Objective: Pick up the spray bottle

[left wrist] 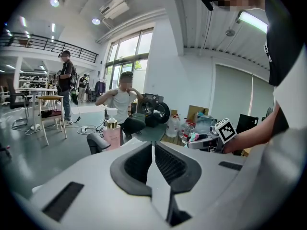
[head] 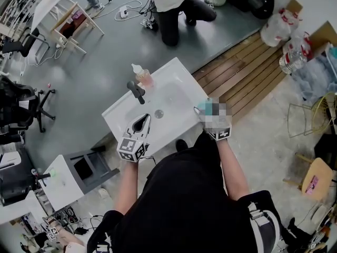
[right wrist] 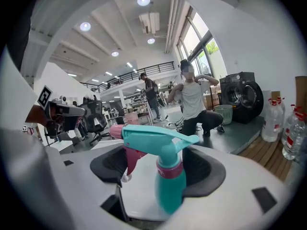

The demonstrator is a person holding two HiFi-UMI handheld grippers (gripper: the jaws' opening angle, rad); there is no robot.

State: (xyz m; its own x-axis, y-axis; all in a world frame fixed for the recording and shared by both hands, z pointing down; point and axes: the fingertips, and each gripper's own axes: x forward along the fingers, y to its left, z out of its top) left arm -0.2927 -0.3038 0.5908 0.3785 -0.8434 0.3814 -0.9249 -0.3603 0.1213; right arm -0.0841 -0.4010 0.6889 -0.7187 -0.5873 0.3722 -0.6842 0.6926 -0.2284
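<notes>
A teal spray bottle [right wrist: 170,186] with a pink trigger and nozzle stands upright between the jaws of my right gripper [right wrist: 156,164], nozzle pointing left. The right pad lies against its body and the trigger tip meets the left pad. From the head view, the bottle [head: 209,108] and right gripper [head: 202,108] are at the right edge of the white sink [head: 174,73]. My left gripper [head: 147,116] rests on the sink's near edge, jaws together and empty; its own view shows the left gripper [left wrist: 153,145] with pads meeting.
On the sink's far side are a black faucet [head: 137,91] and a pink pump bottle [head: 143,78]. A person crouches on the grey floor [head: 174,9] beyond the sink. Wooden decking [head: 247,67] and water jugs [head: 292,57] lie to the right, with a grey stand [head: 87,165] at the left.
</notes>
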